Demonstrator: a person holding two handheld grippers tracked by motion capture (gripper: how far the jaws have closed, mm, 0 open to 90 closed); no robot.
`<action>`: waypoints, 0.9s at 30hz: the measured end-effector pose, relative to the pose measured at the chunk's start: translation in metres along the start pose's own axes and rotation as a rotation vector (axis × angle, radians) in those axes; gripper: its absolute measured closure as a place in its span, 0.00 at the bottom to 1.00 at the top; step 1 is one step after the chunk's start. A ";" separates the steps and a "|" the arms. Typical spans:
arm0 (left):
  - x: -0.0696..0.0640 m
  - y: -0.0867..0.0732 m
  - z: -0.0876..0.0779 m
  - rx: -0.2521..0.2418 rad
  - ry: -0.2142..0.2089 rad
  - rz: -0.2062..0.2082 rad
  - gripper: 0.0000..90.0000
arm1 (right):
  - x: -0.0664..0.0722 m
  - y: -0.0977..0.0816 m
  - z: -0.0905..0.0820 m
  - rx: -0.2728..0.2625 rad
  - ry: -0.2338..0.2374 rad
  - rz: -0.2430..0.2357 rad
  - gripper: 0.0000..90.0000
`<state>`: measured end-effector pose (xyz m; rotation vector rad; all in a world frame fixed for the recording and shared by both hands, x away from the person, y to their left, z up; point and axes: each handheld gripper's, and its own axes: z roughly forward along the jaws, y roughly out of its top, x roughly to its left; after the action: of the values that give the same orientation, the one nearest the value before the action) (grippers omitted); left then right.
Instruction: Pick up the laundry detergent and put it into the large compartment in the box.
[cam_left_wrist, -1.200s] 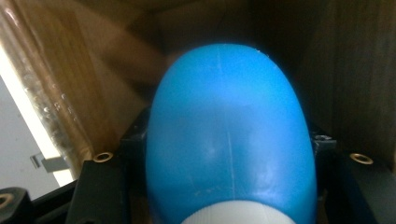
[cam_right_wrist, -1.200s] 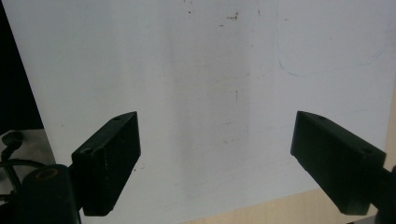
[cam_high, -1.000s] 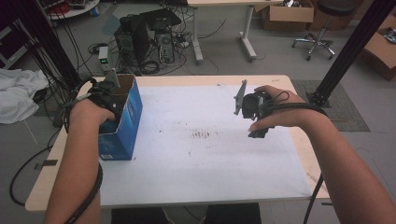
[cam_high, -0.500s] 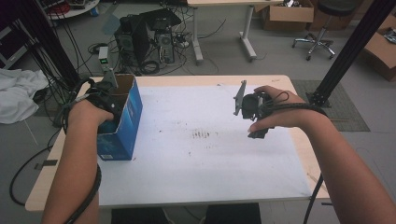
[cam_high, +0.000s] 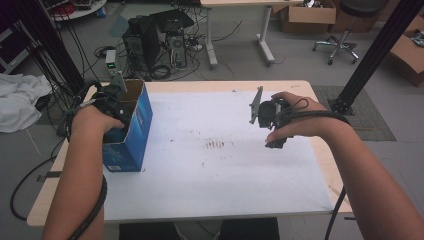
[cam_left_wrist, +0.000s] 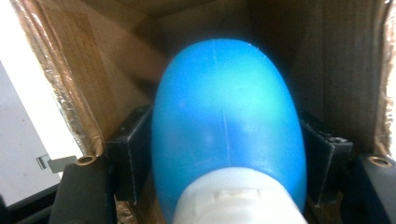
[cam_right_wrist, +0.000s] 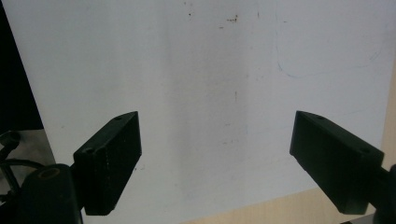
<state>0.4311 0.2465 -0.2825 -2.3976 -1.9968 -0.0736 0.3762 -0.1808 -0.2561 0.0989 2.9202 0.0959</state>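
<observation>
While looking down from the high view: keeping the left gripper (cam_high: 117, 100) sunk in the open top of the blue carton (cam_high: 131, 137) at the left edge of the table (cam_high: 300, 87), same spot as a second ago. Holding the right gripper (cam_high: 262, 116) in the air above the white sheet (cam_high: 210, 175), well apart from the carton, likewise unmoved. Showing no shift of carton or hands over that second, and so probably settling a grip rather than lifting yet.

Looking along the left gripper view: pinching a blue bottle (cam_left_wrist: 224, 116) inside the carton, black pads (cam_left_wrist: 135, 149) pressing on both flanks, white cap (cam_left_wrist: 238, 196) pointing back toward the camera, brown cardboard walls (cam_left_wrist: 196, 28) closing in all round. Appearing ready for drawing the bottle straight up and out without snagging the flaps.

Looking along the right gripper view: spreading wide over bare, faintly stained sheet, pads (cam_right_wrist: 112, 154) gripping nothing. Waiting, seemingly, for receiving the bottle or steadying the carton.
</observation>
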 end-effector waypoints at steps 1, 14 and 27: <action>0.000 0.000 -0.001 -0.001 0.002 0.001 0.35 | 0.000 0.000 0.000 -0.001 0.000 -0.003 0.18; -0.007 0.000 -0.012 0.031 0.040 0.035 0.26 | 0.001 -0.002 0.001 0.006 -0.001 -0.003 0.19; -0.007 -0.004 -0.029 0.016 0.032 0.016 0.18 | 0.002 -0.002 -0.001 -0.003 -0.006 -0.004 0.19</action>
<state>0.4258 0.2394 -0.2540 -2.3866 -1.9567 -0.0952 0.3737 -0.1830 -0.2555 0.0926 2.9138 0.0988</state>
